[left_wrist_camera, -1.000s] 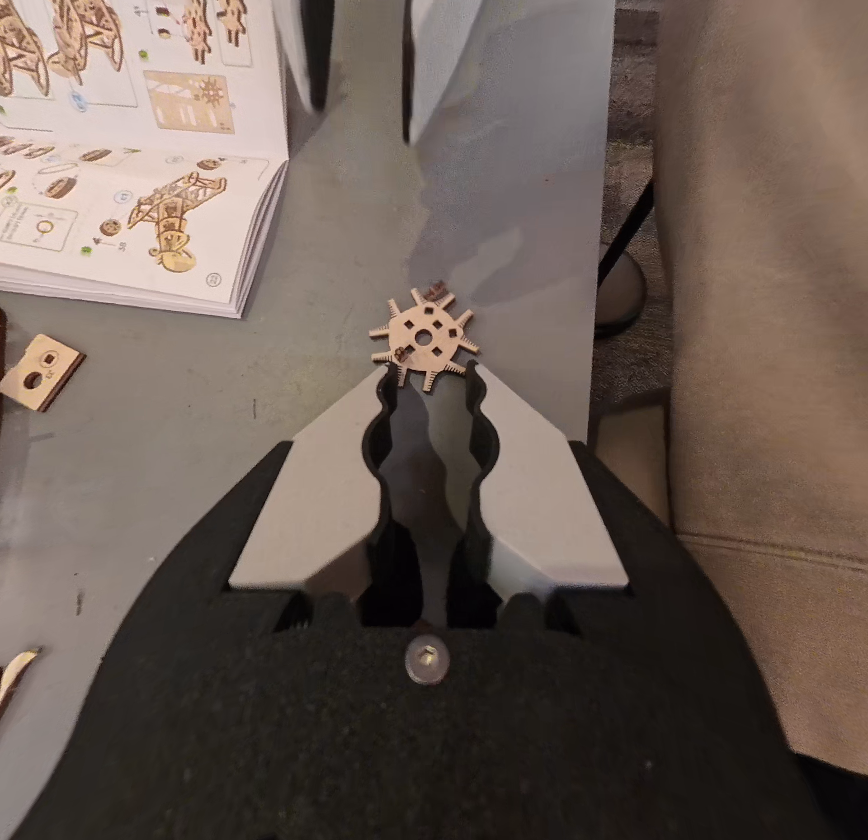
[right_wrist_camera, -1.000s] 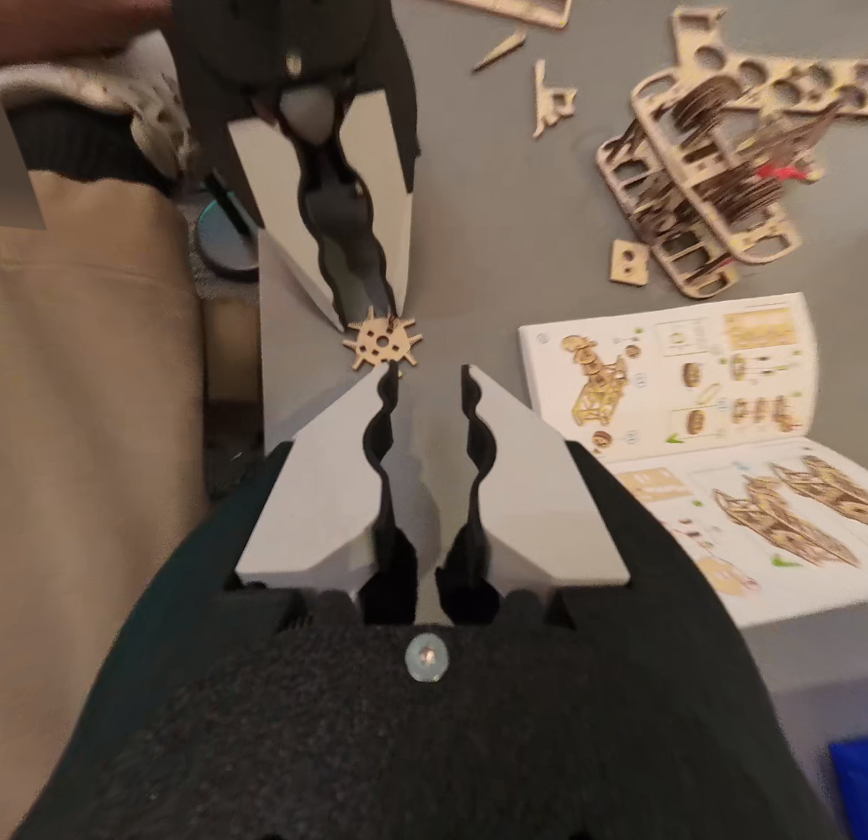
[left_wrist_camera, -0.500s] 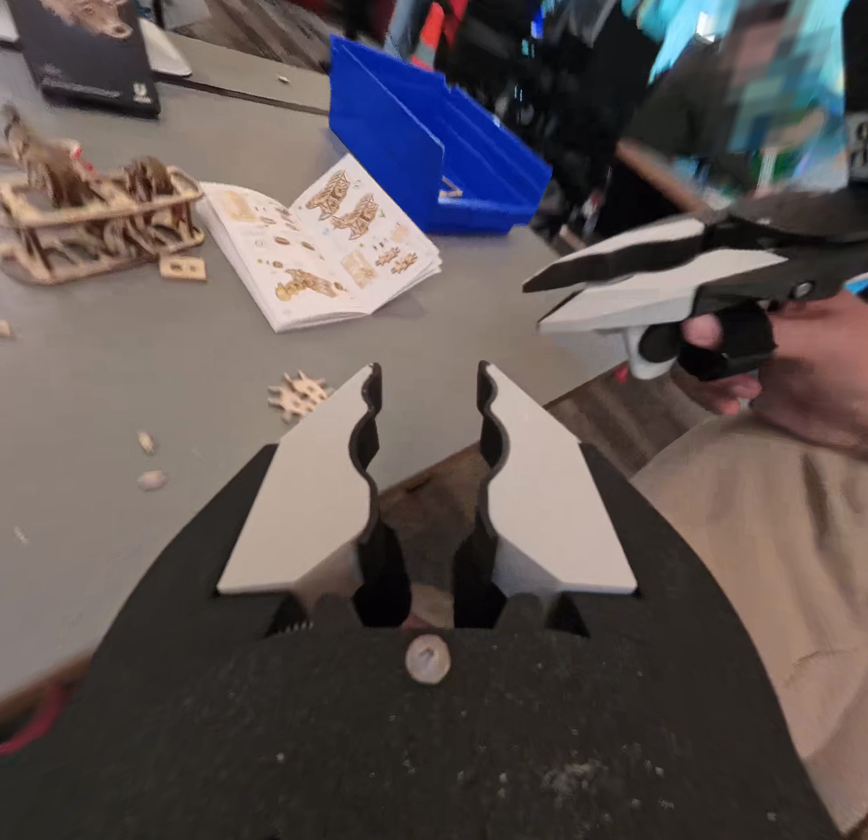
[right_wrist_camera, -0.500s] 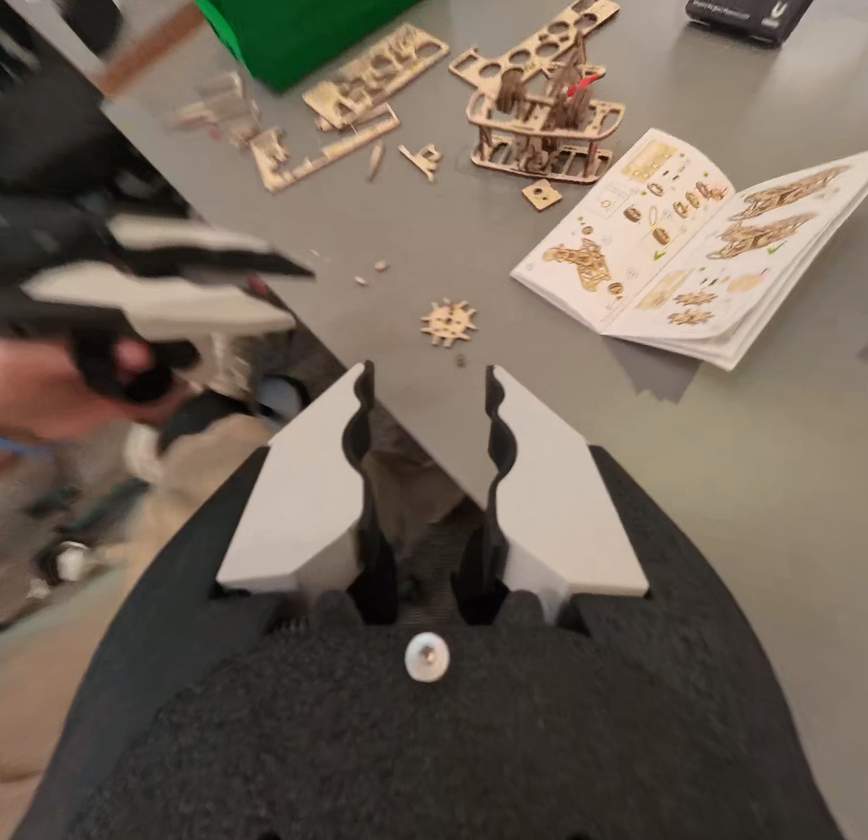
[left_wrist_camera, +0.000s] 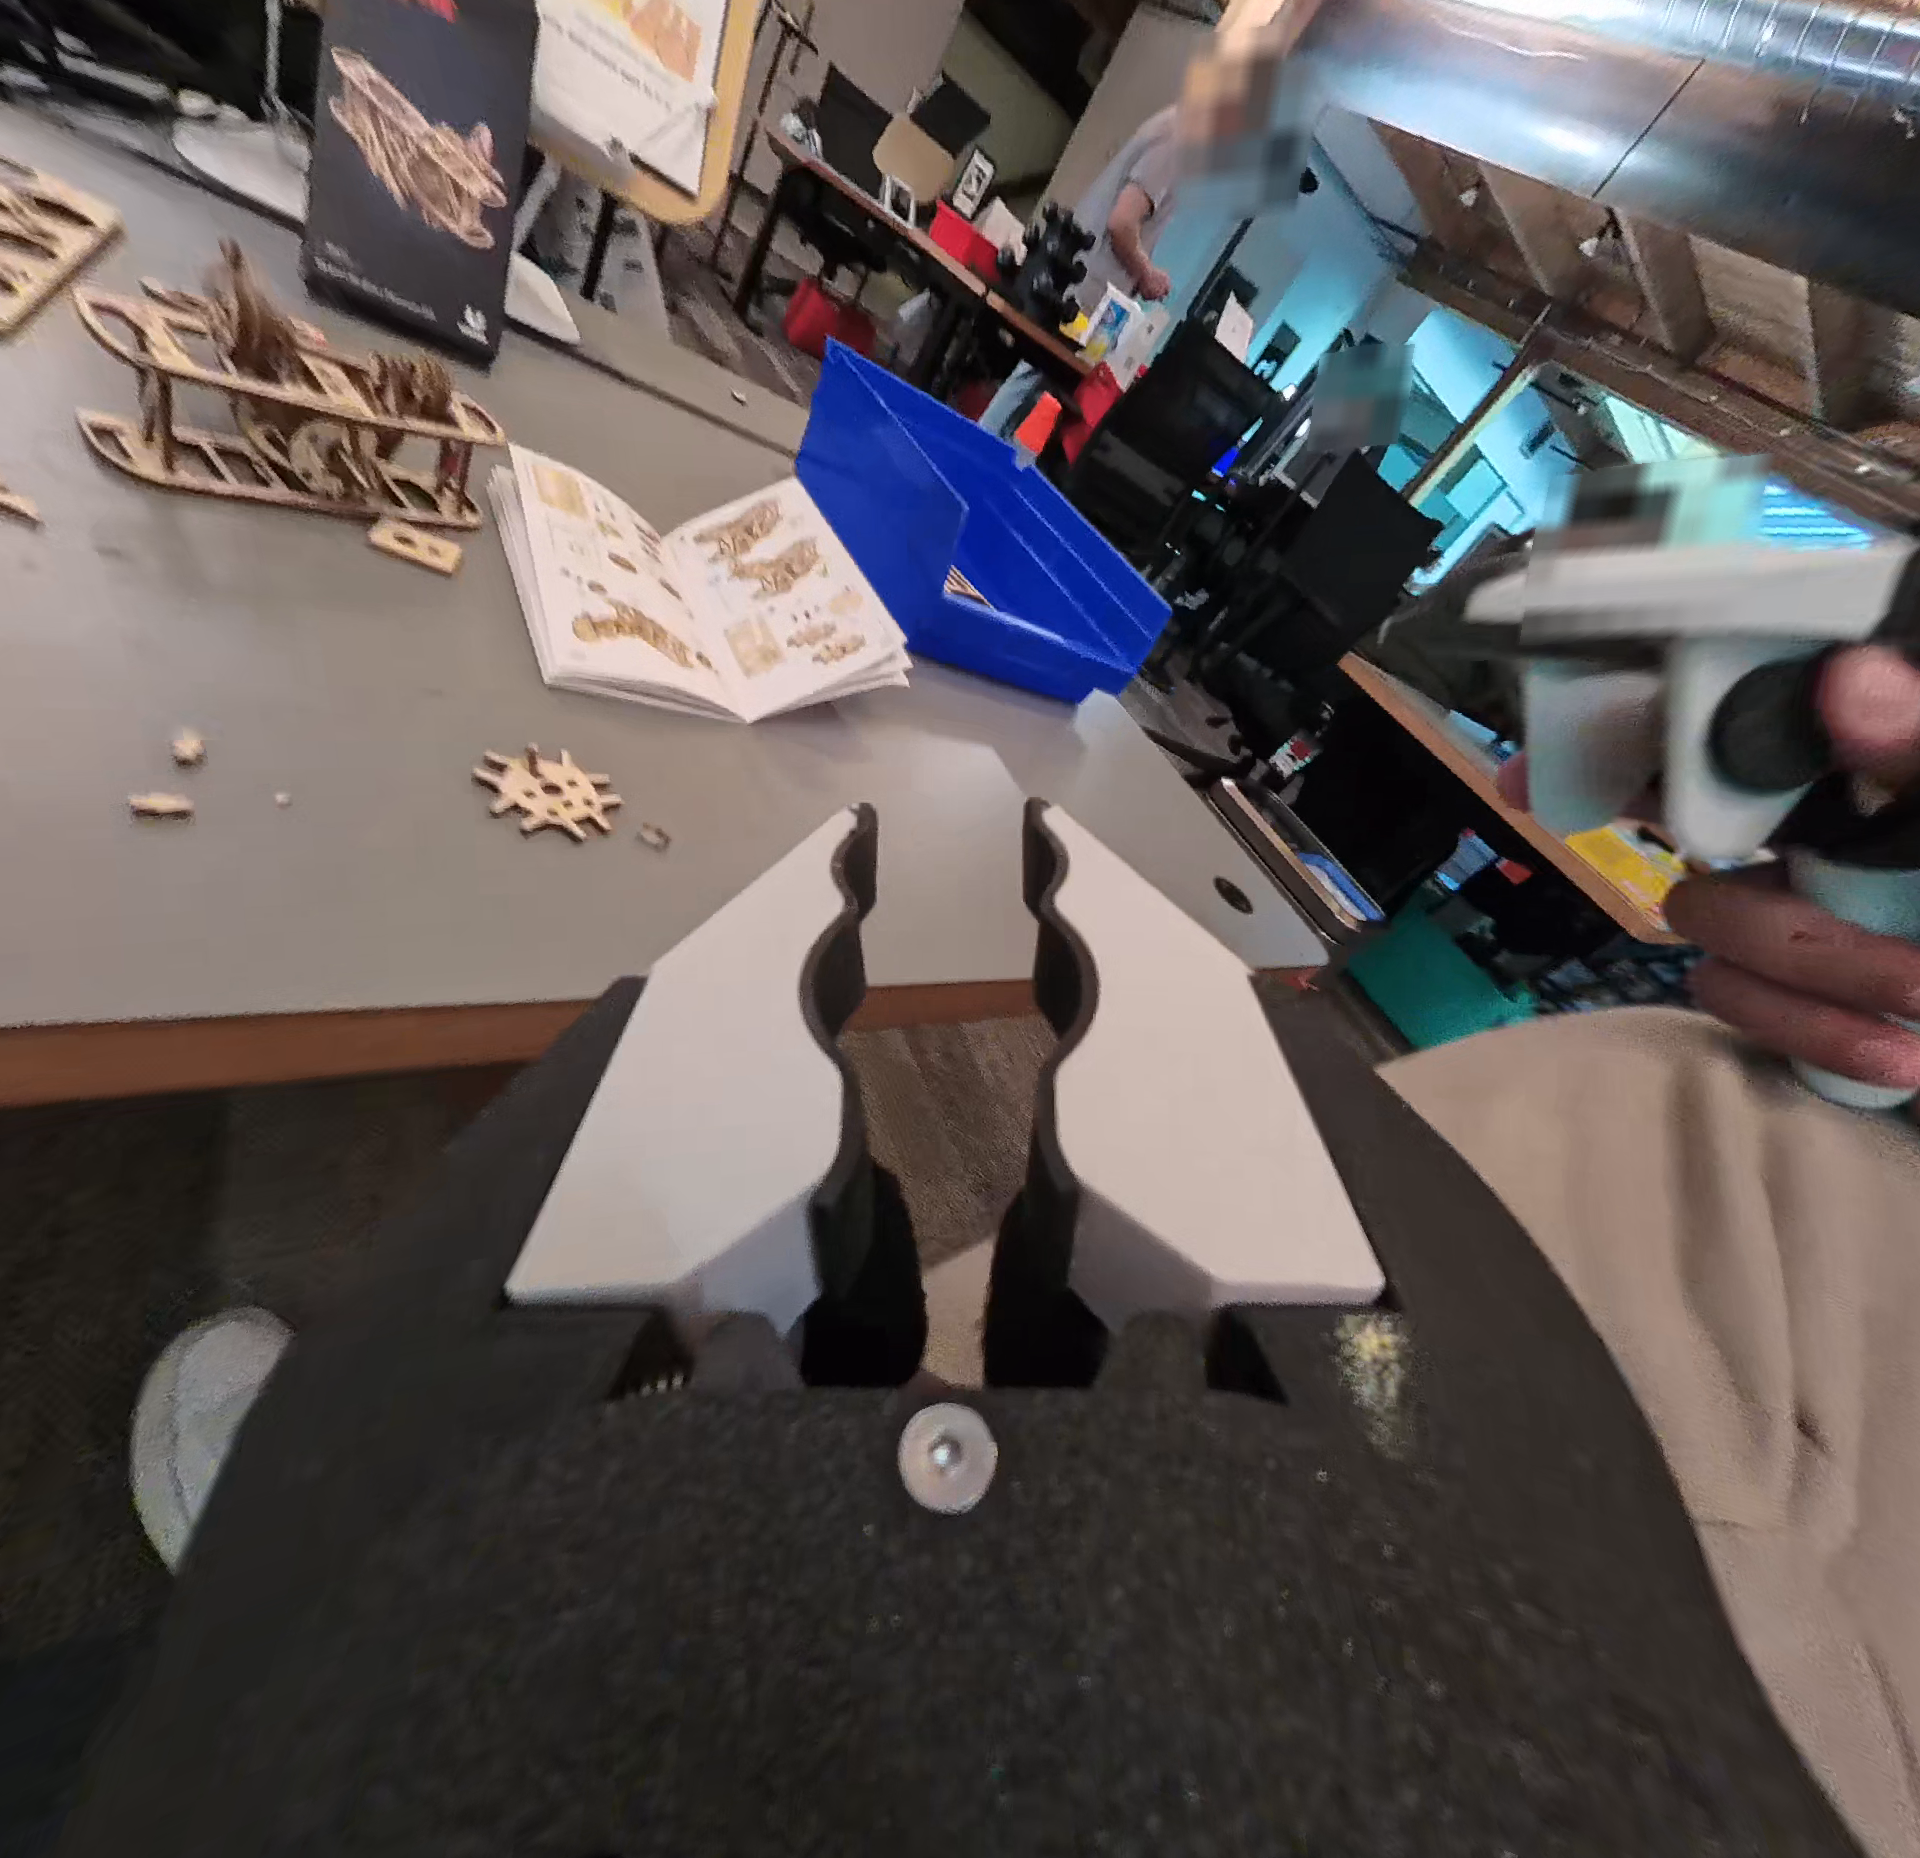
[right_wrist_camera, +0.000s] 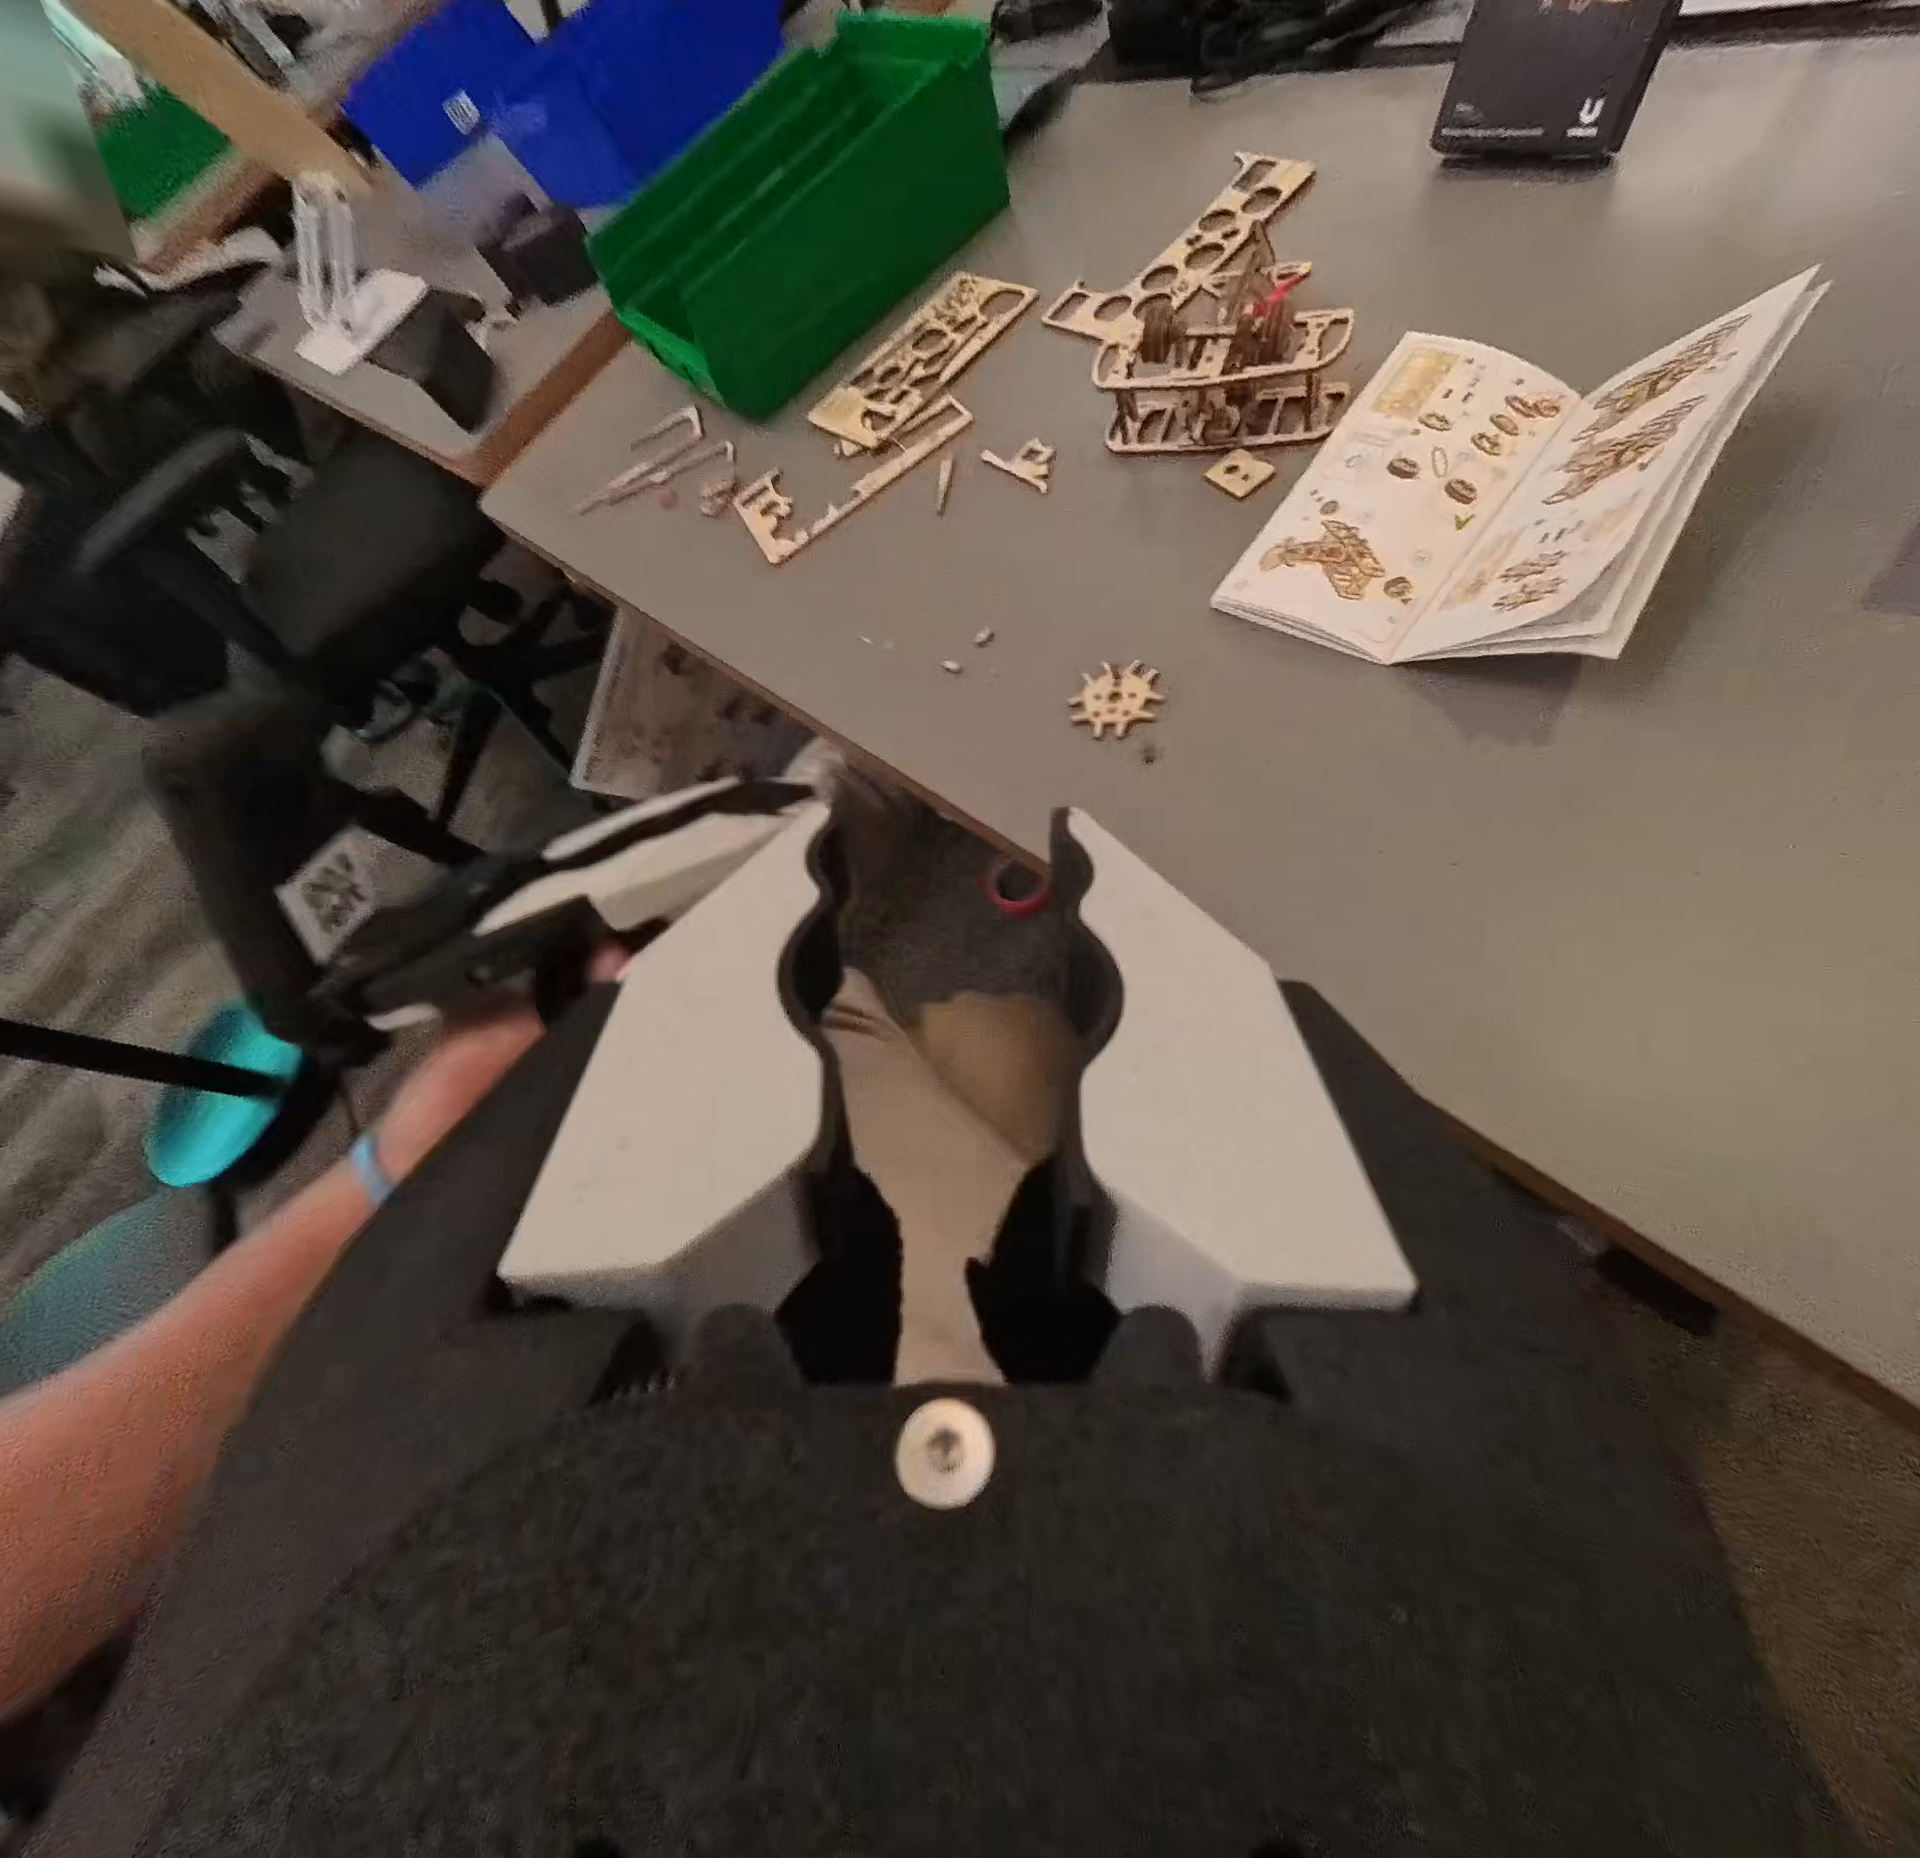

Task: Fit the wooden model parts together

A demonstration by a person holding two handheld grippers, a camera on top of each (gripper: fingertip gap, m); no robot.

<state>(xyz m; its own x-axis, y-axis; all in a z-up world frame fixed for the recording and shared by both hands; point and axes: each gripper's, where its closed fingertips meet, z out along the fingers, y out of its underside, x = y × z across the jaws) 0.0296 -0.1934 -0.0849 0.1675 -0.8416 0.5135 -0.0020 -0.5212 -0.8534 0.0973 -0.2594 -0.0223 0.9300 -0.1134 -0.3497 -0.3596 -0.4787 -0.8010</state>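
Left tool (left_wrist_camera: 948,837): released, its 2 grey fingers with wavy black inner edges spread with a clear gap and nothing between them; held off the counter's near edge, above the floor.
Right tool (right_wrist_camera: 940,852): released as well, fingers wide apart and empty; it hangs off the counter's corner, over carpet and a beige trouser leg.
Small flat wooden gear with spiked teeth (left_wrist_camera: 548,792): lies flat on the grey counter (left_wrist_camera: 312,894), near its front edge, apart from both tools; a tiny wood crumb sits just beside it.
Half-built wooden model frame (right_wrist_camera: 1226,369): stands upright farther back on the counter, a small square wooden plate with holes (right_wrist_camera: 1238,473) just in front of it.
Open white instruction booklet (right_wrist_camera: 1507,489): lies between the gear and the frame's side, pages up.
Flat punched wooden part sheets (right_wrist_camera: 914,364): beside the frame, next to a green plastic bin (right_wrist_camera: 810,239).
Blue plastic bin (left_wrist_camera: 966,561): at the counter's far corner, behind the booklet.
Black product box (left_wrist_camera: 421,135): upright behind the frame.
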